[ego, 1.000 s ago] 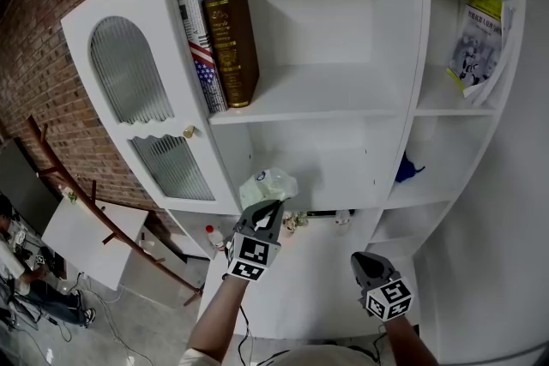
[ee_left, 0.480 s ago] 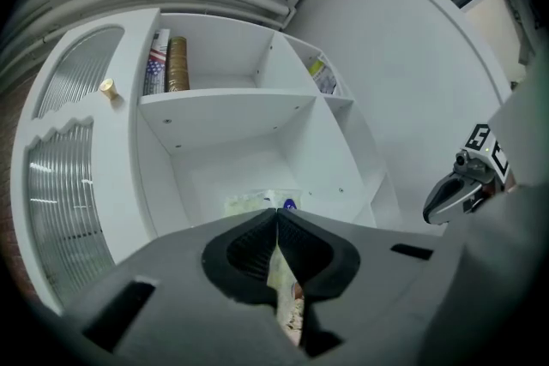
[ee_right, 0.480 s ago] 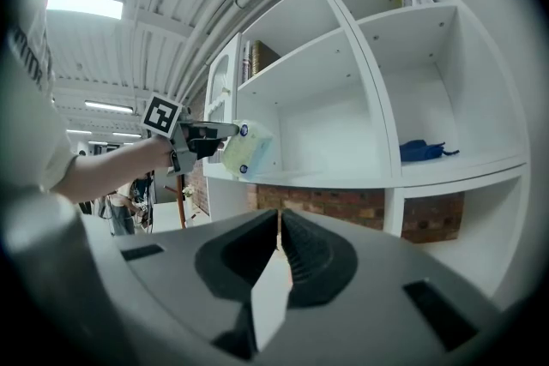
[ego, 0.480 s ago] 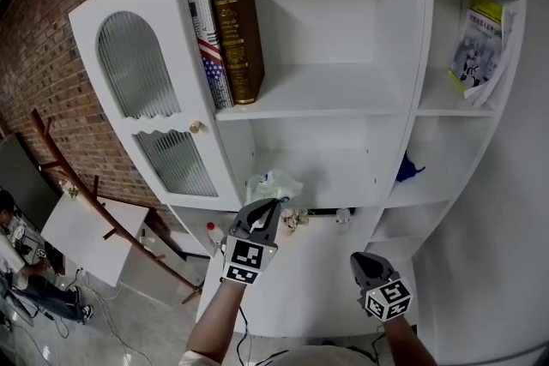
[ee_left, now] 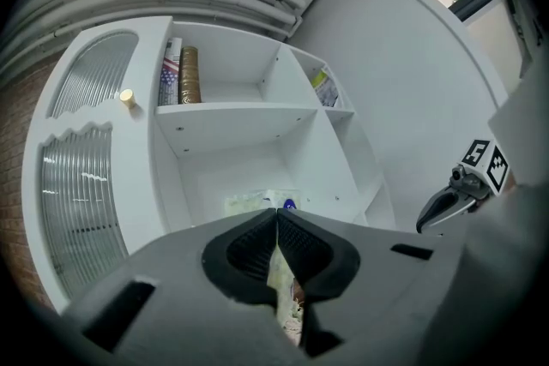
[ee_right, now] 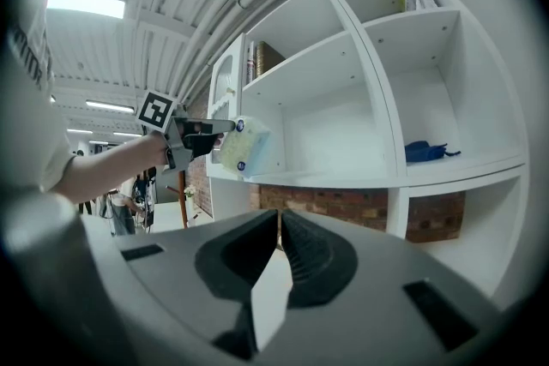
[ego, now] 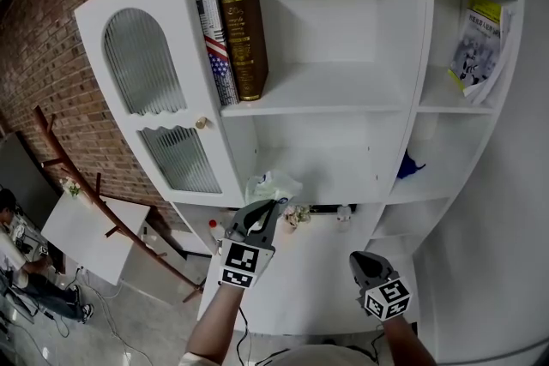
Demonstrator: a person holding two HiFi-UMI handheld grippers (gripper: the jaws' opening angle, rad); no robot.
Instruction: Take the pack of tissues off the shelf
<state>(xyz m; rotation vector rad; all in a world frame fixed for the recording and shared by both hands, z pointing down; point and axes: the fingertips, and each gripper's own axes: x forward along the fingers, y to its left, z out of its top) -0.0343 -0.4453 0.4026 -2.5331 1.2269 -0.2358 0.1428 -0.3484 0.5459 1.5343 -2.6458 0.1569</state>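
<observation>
The pack of tissues is a pale green and white soft pack, held just in front of the middle shelf of the white cabinet. My left gripper is shut on its near edge from below. In the left gripper view the pack shows just above the closed jaw tips of my left gripper. The right gripper view shows the pack hanging from the left gripper at the shelf's front. My right gripper is shut and holds nothing, lower right of the pack.
The cabinet's glass door stands open on the left. Books lean on the top shelf. A magazine and a blue thing sit in the right-hand compartments. Small items lie on the low shelf.
My left gripper has risen a little with the pack in it, drawing it out from the shelf. The right gripper has kept still.
</observation>
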